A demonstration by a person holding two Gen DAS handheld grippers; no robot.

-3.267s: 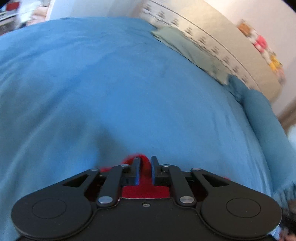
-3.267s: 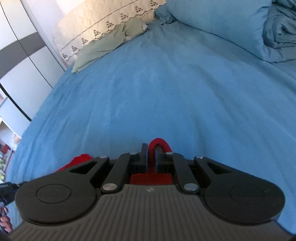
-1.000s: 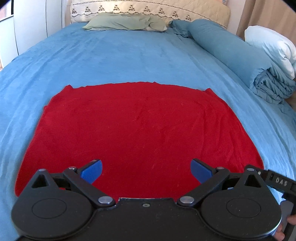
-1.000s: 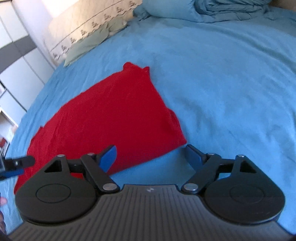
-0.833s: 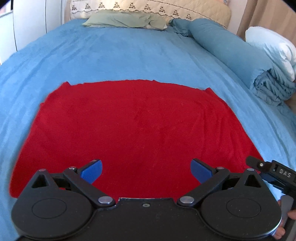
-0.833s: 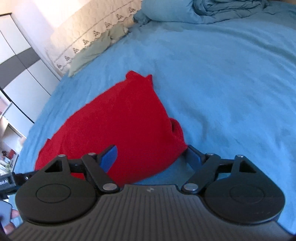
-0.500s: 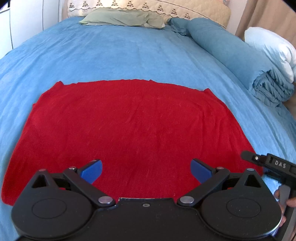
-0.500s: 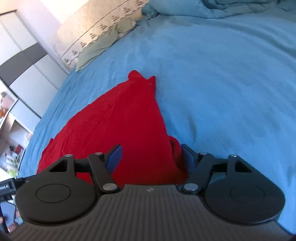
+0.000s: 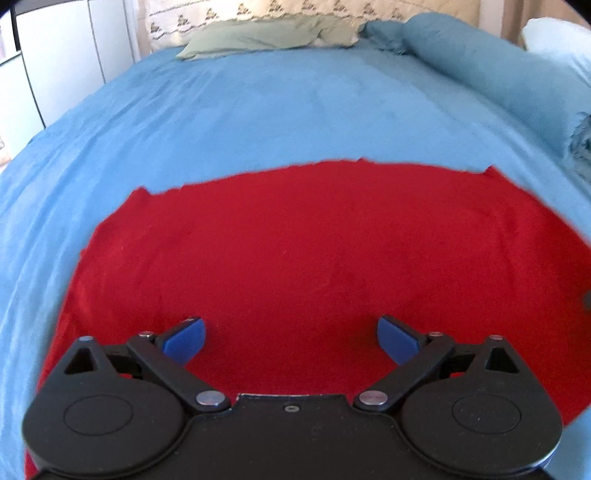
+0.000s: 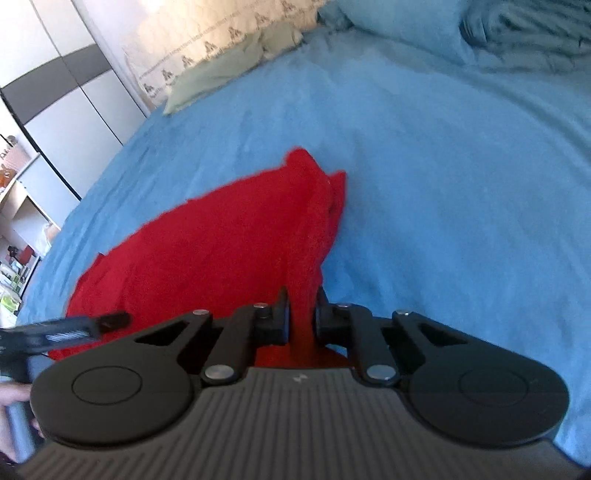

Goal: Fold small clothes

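Note:
A red garment [image 9: 314, 251] lies spread flat on the blue bed cover [image 9: 258, 114]. My left gripper [image 9: 291, 338] is open, its blue pads [image 9: 184, 338] wide apart just above the garment's near part. In the right wrist view the red garment [image 10: 221, 236] shows from its right side. My right gripper [image 10: 301, 310] is shut on the garment's near right edge, and the cloth rises in a ridge toward the jaws. The left gripper's tip [image 10: 92, 325] shows at the left of that view.
A green pillow [image 9: 258, 35] and a patterned headboard [image 9: 332, 9] are at the far end of the bed. A rolled blue duvet [image 9: 498, 70] lies along the right side. White wardrobe doors [image 10: 74, 107] stand left of the bed.
My right gripper has closed on the garment's right edge and lifted it into a ridge. My left gripper has stayed open and moved in lower over the cloth.

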